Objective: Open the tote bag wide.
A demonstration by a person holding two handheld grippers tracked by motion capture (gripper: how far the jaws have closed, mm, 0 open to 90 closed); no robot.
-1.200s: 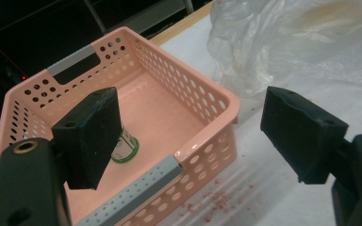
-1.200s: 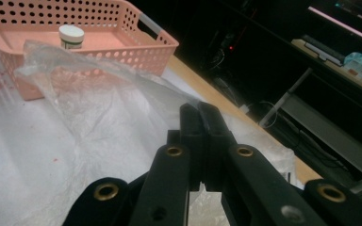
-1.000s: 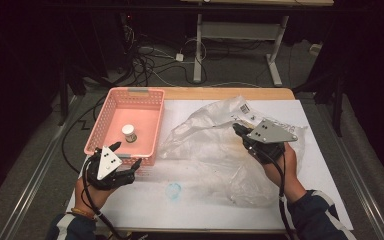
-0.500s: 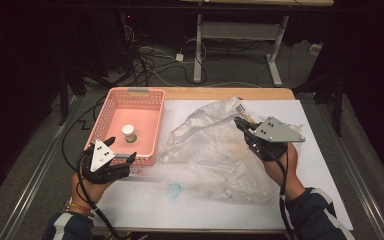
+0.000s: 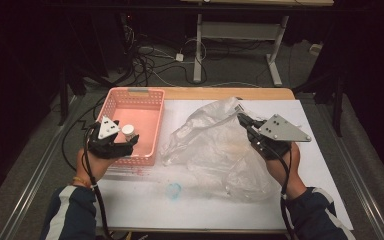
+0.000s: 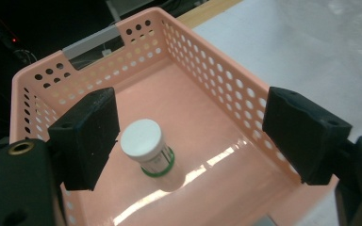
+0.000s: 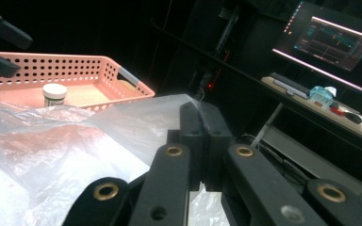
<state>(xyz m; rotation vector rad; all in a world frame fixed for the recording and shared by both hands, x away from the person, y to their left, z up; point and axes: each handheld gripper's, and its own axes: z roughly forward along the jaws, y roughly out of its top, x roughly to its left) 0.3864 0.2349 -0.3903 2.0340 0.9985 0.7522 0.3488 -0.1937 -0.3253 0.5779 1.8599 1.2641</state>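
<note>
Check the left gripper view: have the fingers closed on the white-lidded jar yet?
No, the left gripper is open, its fingers standing wide apart above the jar in the pink basket.

I see the clear plastic bag point(image 5: 215, 150) lying crumpled across the worktop's middle, one corner raised, and the white-lidded jar point(image 6: 148, 150) upright inside the pink basket point(image 6: 207, 80) at the left edge.

Basket point(image 5: 152, 102): at the counter's point(image 5: 325, 170) far left corner.
Jar point(image 5: 129, 131): in the basket.
Bag point(image 5: 215, 150): right of the basket, mid-counter.
</note>
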